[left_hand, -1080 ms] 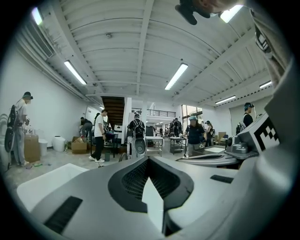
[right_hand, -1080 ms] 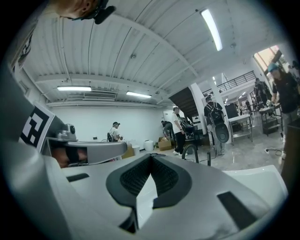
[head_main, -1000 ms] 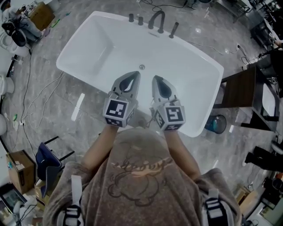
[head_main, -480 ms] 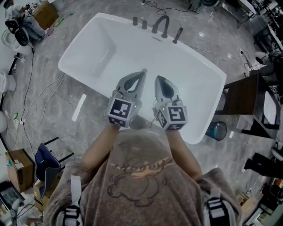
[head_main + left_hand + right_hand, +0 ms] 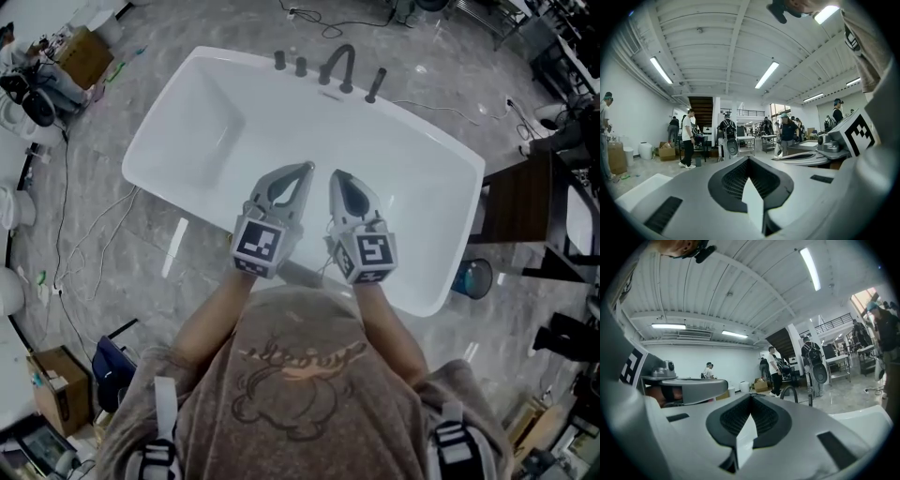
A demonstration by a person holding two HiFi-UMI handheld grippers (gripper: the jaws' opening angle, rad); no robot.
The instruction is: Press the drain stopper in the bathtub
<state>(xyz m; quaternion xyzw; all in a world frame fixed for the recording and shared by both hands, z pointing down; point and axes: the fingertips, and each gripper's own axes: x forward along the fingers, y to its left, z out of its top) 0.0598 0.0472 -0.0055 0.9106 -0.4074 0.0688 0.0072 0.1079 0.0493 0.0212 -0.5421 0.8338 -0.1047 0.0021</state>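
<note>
In the head view, the white oval bathtub (image 5: 216,122) is seen on the grey marbled floor (image 5: 141,234), with the dark curved faucet (image 5: 337,61) at its far rim. Both claws are held side by side over the basin's near half. The drain stopper cannot be made out; it is possibly covered by the tip of the left claw (image 5: 305,171).

The gripper views alone show the jaw state. The left claw (image 5: 749,159) is closed and empty, as is the right claw (image 5: 751,397). The faucet (image 5: 790,392) is also seen there.
</note>
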